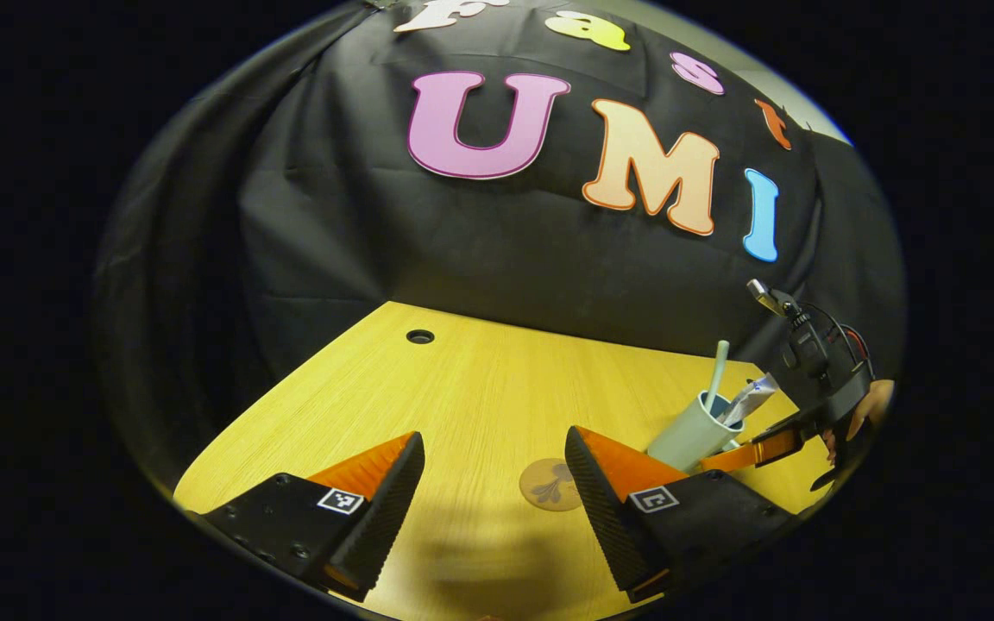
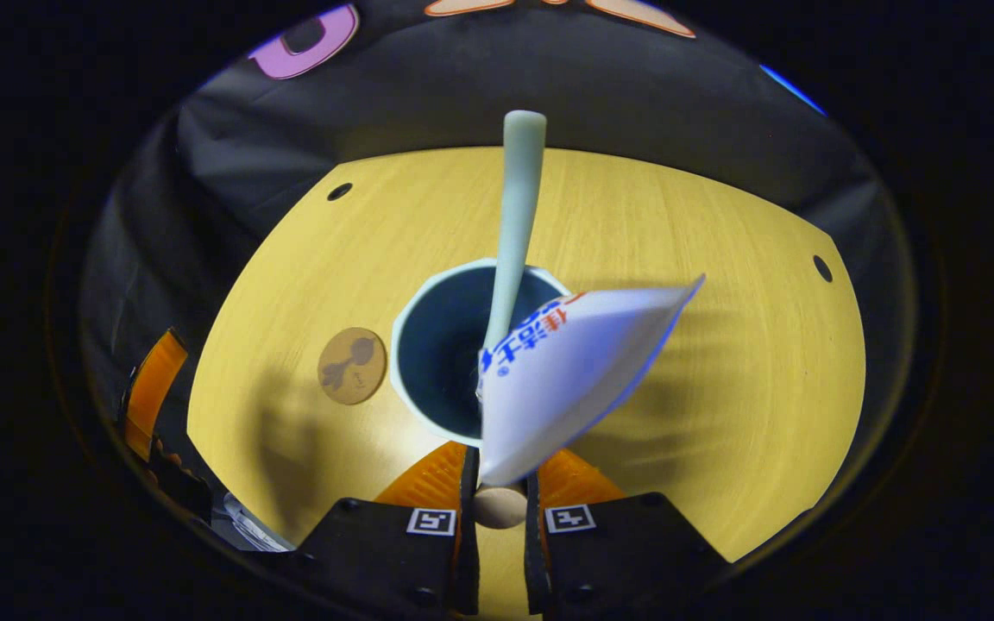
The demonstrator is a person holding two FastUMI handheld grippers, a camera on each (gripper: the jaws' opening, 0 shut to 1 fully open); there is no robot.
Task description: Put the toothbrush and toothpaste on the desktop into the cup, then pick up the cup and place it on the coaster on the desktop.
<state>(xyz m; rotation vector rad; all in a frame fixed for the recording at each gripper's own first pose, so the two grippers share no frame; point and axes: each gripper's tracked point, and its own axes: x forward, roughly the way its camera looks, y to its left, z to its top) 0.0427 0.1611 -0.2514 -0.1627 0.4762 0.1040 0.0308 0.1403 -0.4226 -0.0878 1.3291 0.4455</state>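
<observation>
Surface: light yellow wood-grain desktop (image 2: 721, 328) with round cable holes, backed by black cloth wall (image 1: 333, 216). Pale blue-grey cylindrical cup (image 2: 415, 379) stands on it, holding the pale green toothbrush (image 2: 519, 216). Round brown patterned coaster (image 2: 352, 366) lies just beside the cup. Right gripper (image 2: 501, 492) is clenched on the white toothpaste tube (image 2: 566, 371), whose body angles over the rim. Left gripper (image 1: 493, 496) is released above the desktop.

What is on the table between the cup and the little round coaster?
Nothing. In the right gripper view, bare table separates the cup from the coaster, just a narrow strip.
</observation>
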